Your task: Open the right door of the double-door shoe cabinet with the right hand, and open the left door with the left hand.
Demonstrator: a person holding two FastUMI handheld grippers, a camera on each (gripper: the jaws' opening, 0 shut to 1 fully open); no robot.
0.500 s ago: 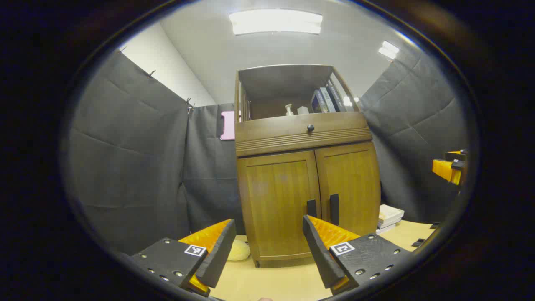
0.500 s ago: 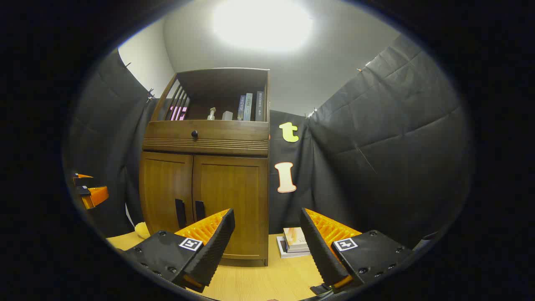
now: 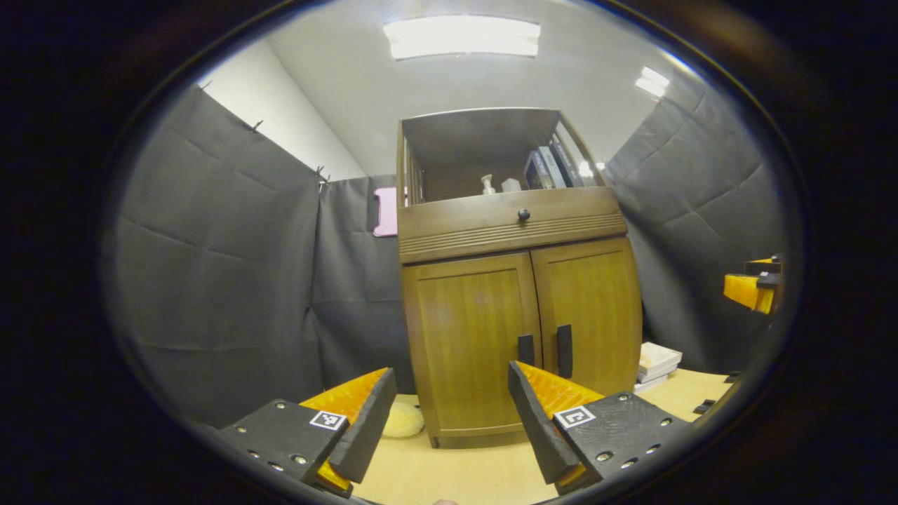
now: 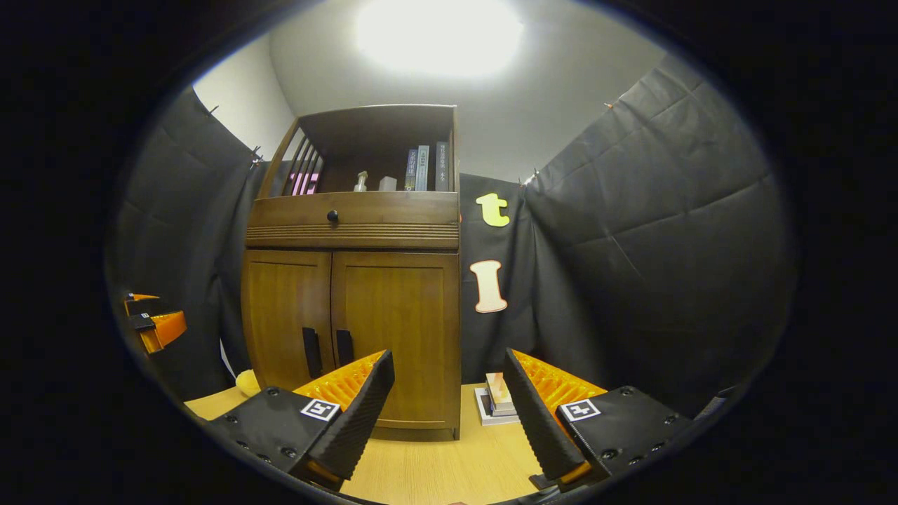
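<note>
Our left tool (image 3: 449, 414) and right tool (image 4: 449, 407) both hang with fingers spread wide, gripping nothing, above the pale wood-grain table (image 4: 435, 470). The shoe cabinet (image 3: 519, 308) stands on it against quilted black cloth, under a white ceiling with bright panel lights. Its left door (image 3: 473, 344) and right door (image 4: 396, 330) are shut: glossy brown framed panels with dark upright bar handles side by side at the seam.
</note>
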